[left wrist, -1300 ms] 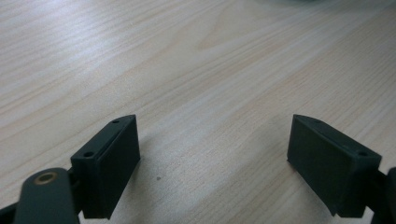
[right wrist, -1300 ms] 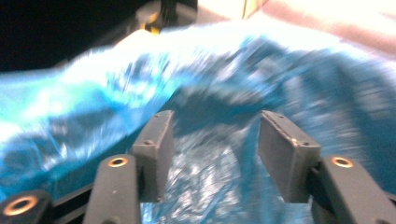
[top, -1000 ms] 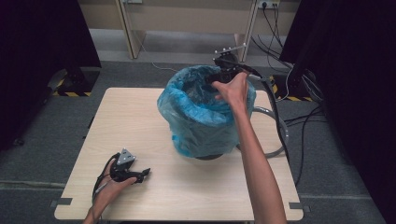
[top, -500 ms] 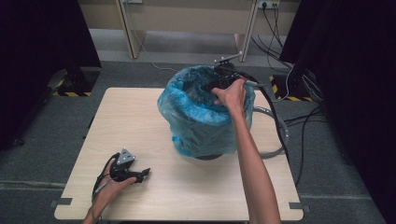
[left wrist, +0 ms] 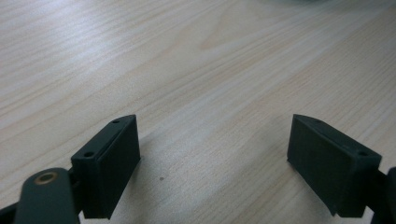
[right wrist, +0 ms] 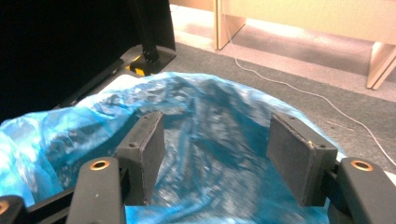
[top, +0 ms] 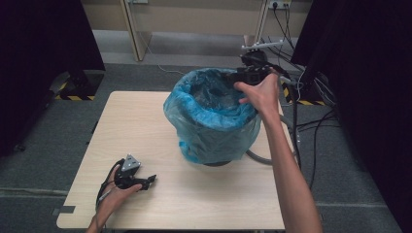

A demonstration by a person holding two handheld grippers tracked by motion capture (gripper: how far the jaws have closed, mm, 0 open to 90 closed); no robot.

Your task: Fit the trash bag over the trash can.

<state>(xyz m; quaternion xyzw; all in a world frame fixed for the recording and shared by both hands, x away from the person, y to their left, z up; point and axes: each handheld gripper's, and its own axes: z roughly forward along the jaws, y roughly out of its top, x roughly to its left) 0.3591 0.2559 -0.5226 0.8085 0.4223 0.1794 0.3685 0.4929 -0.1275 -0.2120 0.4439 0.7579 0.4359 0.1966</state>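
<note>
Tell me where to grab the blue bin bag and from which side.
Grip the blue bin bag at its folded-over rim, on the far right where the right gripper hovers open. Come from above and outside: there the film drapes loose over the bin's edge, thin enough to pinch, probably.

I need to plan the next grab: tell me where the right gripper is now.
In the high view the right gripper is raised at the far right rim of the blue bin bag, jaws open over the liner, far from the left gripper.

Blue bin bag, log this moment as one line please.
bin bag: lining bin, on table | right gripper: open, at rim, nothing held | left gripper: open, resting on table
</note>
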